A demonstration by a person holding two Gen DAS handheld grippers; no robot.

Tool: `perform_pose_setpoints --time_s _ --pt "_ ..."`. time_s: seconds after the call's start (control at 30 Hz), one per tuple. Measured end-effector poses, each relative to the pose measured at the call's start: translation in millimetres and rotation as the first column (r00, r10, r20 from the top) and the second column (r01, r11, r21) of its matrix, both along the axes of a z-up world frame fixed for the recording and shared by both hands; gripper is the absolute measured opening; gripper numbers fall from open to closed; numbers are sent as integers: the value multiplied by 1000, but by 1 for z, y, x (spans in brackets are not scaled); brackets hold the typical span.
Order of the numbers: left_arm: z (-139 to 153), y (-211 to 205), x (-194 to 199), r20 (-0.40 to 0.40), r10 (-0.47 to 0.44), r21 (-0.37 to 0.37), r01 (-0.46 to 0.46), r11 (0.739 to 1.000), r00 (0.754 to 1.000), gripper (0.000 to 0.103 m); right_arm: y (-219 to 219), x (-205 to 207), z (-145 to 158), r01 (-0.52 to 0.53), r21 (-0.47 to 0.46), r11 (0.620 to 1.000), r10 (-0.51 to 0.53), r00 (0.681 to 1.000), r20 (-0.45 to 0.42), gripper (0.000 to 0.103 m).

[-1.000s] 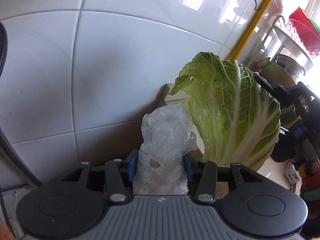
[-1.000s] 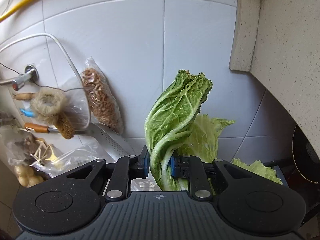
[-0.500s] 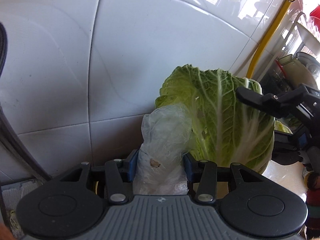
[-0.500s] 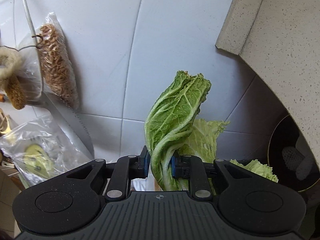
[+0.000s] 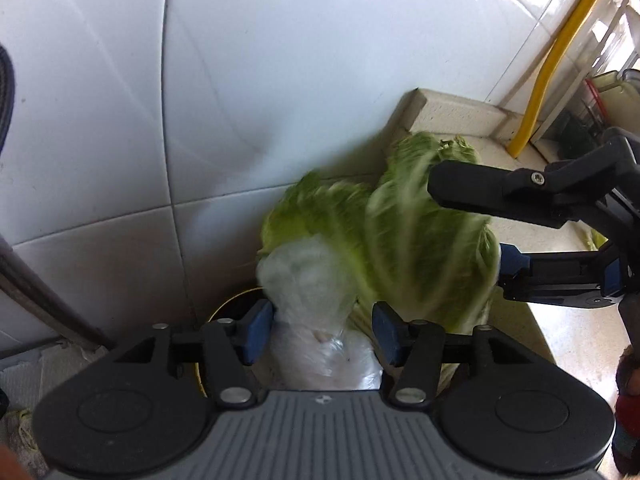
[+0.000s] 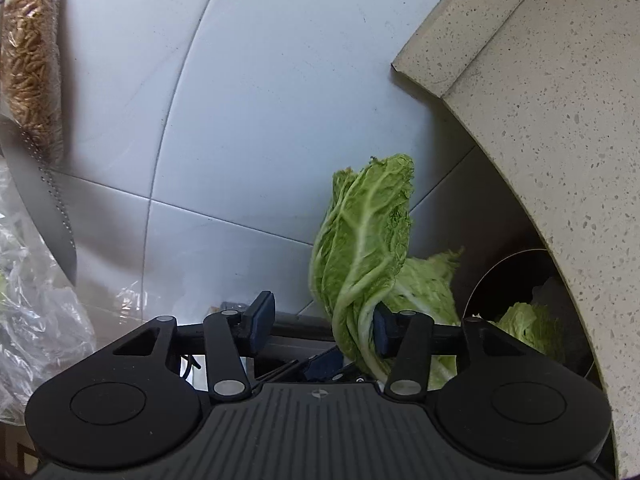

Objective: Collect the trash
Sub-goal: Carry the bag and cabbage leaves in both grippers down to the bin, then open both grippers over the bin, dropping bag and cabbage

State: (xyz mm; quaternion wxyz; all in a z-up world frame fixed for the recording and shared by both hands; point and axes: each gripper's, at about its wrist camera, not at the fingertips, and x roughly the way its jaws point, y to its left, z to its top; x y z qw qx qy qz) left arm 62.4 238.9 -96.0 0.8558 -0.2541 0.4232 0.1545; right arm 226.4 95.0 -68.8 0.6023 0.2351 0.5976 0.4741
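My left gripper (image 5: 322, 332) is opening; a crumpled clear plastic bag (image 5: 316, 300) stands between its blue pads, touching the left one, with a gap to the right one. Behind the bag hang blurred green cabbage leaves (image 5: 420, 248). My right gripper (image 5: 470, 224) reaches in from the right around them. In the right wrist view the right gripper (image 6: 322, 324) is opening too. The cabbage leaf (image 6: 364, 248) leans on its right pad, and the left pad stands well apart. Below both sits a dark bin (image 6: 520, 280), with a yellow rim (image 5: 224, 308) in the left wrist view.
White wall tiles (image 5: 280, 80) stand close ahead. A speckled stone counter (image 6: 540, 120) overhangs the bin, which holds more cabbage (image 6: 524, 324). A noodle bag (image 6: 32, 60), a serrated knife (image 6: 40, 208) and clear plastic (image 6: 32, 300) are at the left. A yellow pipe (image 5: 556, 56) runs up the wall.
Both grippers have sunk toward the bin. The right jaws, shut on the leaf before, have parted and the leaf leans to one side. The left jaws have widened around the plastic bag.
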Motion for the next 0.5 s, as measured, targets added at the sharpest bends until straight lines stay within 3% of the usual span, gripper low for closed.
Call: perform_pose_setpoints --time_s 0.1,0.27,0.37,0.5 --pt "-4 0 0 -14 -6 -4 6 1000 1000 53 9 -2 -1 -4 -51 999 6 999 35 62" --pt "-9 -1 5 -32 -4 -10 4 1000 999 53 9 -3 -6 -4 -71 997 5 1000 23 64" --pt "-10 3 1 -30 6 -14 -6 1000 1000 54 19 -6 -9 -21 -91 996 24 999 32 72" --pt "-12 3 -2 -45 8 -10 -9 1000 999 54 29 -7 -14 -29 -132 991 35 998 47 72"
